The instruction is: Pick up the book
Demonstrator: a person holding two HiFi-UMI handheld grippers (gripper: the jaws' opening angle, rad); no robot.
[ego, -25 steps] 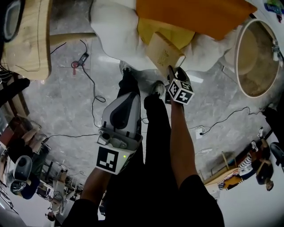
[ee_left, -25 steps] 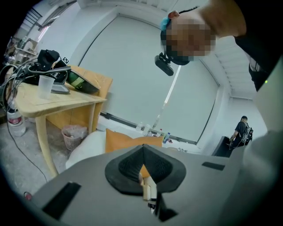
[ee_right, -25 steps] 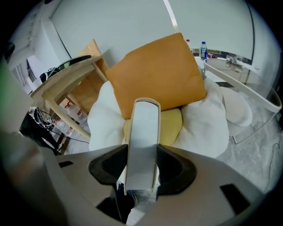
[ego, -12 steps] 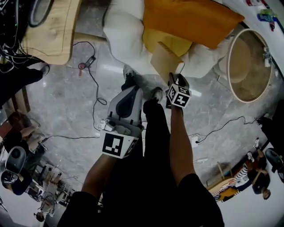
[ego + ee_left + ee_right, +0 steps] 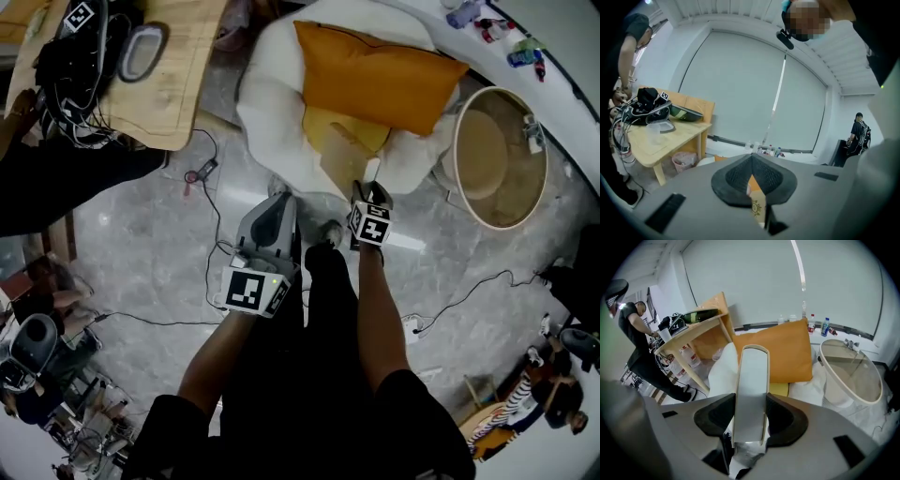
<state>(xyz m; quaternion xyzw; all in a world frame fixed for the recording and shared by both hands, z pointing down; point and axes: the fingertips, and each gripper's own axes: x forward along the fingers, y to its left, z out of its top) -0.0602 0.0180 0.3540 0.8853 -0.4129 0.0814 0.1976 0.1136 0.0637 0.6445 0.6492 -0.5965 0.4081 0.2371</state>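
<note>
The book (image 5: 341, 157) is tan with a pale spine and stands tilted just above the white seat (image 5: 267, 103). My right gripper (image 5: 369, 190) is shut on its lower end. In the right gripper view the book (image 5: 752, 380) runs edge-on between the two black pads (image 5: 715, 416), which press on both covers of it, at the right gripper (image 5: 751, 417). My left gripper (image 5: 279, 199) hangs to the left of the book, apart from it. In the left gripper view the left gripper (image 5: 752, 159) is shut, pads touching, nothing held; the book's emblem (image 5: 757, 207) shows below them.
An orange cushion (image 5: 375, 75) and a yellow one (image 5: 328, 124) lie on the white seat. A round rimmed tub (image 5: 467, 187) stands to the right. A wooden table (image 5: 173, 89) with gear stands at the left. Cables (image 5: 208, 246) run over the grey floor; people stand around.
Both grippers have risen. The book has come up off the cushions in my right gripper. More of the seat and wooden table now shows in the head view.
</note>
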